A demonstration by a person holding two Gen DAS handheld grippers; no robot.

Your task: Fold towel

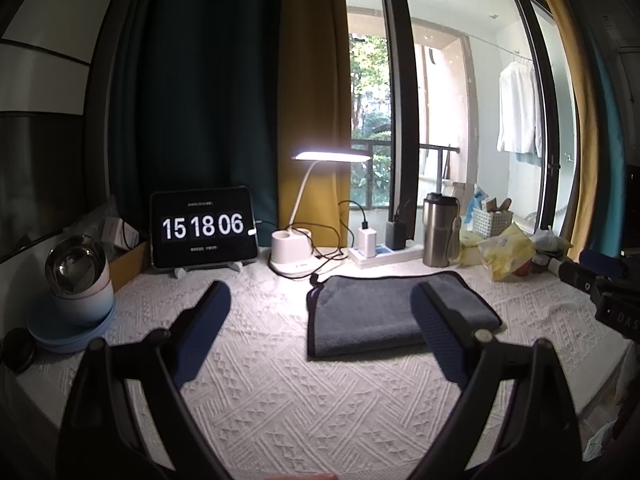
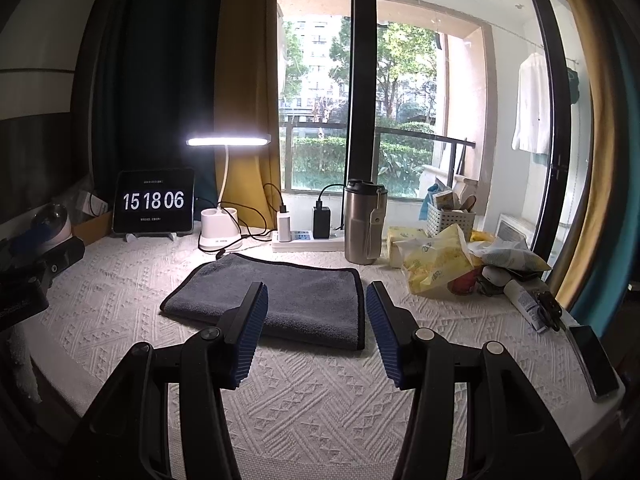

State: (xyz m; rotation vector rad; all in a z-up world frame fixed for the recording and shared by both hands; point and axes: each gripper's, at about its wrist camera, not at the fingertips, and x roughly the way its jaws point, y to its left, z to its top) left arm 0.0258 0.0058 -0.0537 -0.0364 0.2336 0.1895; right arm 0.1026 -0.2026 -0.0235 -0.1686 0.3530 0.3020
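Note:
A dark grey towel (image 1: 384, 312) with black trim lies folded flat on the white textured tablecloth (image 1: 260, 392); it also shows in the right wrist view (image 2: 288, 296). My left gripper (image 1: 320, 296) is open and empty, held above the table just short of the towel's near edge, its right finger overlapping the towel in view. My right gripper (image 2: 316, 294) is open and empty, held above the towel's near right corner. The right gripper's body shows at the far right of the left wrist view (image 1: 600, 280).
Along the back stand a tablet clock (image 1: 203, 232), a lit desk lamp (image 1: 290, 256), a power strip (image 1: 384, 256) with chargers and a steel tumbler (image 1: 440, 232). Snack bags (image 2: 440, 264), a basket and a phone (image 2: 592, 360) crowd the right. A pet bowl (image 1: 76, 276) stands left.

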